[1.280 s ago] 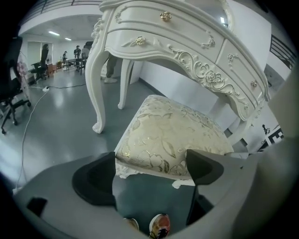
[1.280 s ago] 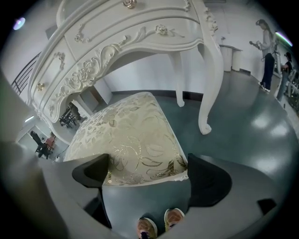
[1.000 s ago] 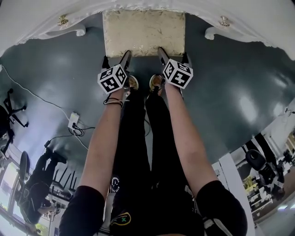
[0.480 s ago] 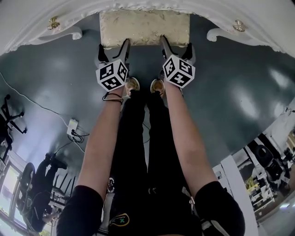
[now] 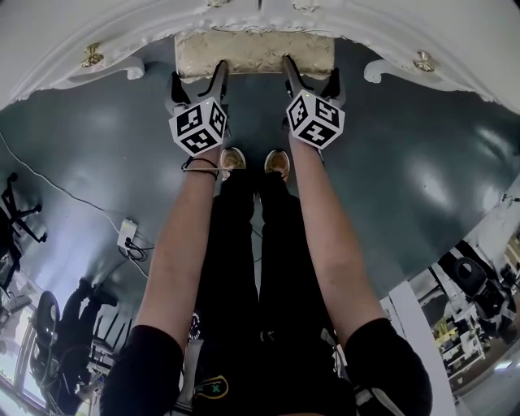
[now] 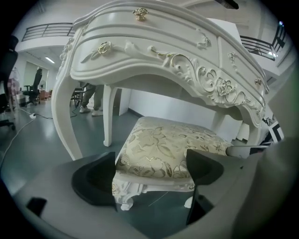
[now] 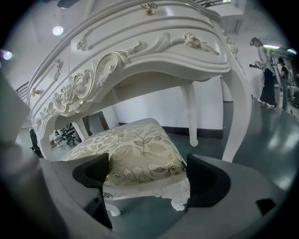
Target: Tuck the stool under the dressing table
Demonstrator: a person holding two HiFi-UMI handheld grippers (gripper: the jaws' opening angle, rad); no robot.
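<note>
The stool (image 5: 253,54) has a cream, gold-leaf cushion and carved white legs. It stands mostly beneath the ornate white dressing table (image 5: 341,23), with only its near edge showing in the head view. My left gripper (image 5: 197,77) is open and straddles the stool's near left corner (image 6: 140,163). My right gripper (image 5: 309,75) is open and straddles the near right corner (image 7: 154,170). In both gripper views the cushion edge sits between the wide-spread jaws, against the gripper (image 6: 150,176) (image 7: 147,178). The table's carved apron (image 6: 187,70) (image 7: 117,65) hangs just above the seat.
The table's curved front legs (image 6: 63,116) (image 7: 236,116) flank the stool. The person's shoes (image 5: 233,158) stand on the grey floor just behind the grippers. A power strip with cable (image 5: 127,236) lies to the left. People (image 7: 268,70) stand far off on the right.
The stool has slid farther under the dressing table, so less cushion shows in the head view. Both grippers moved forward with it and sit lower, now looking under the apron.
</note>
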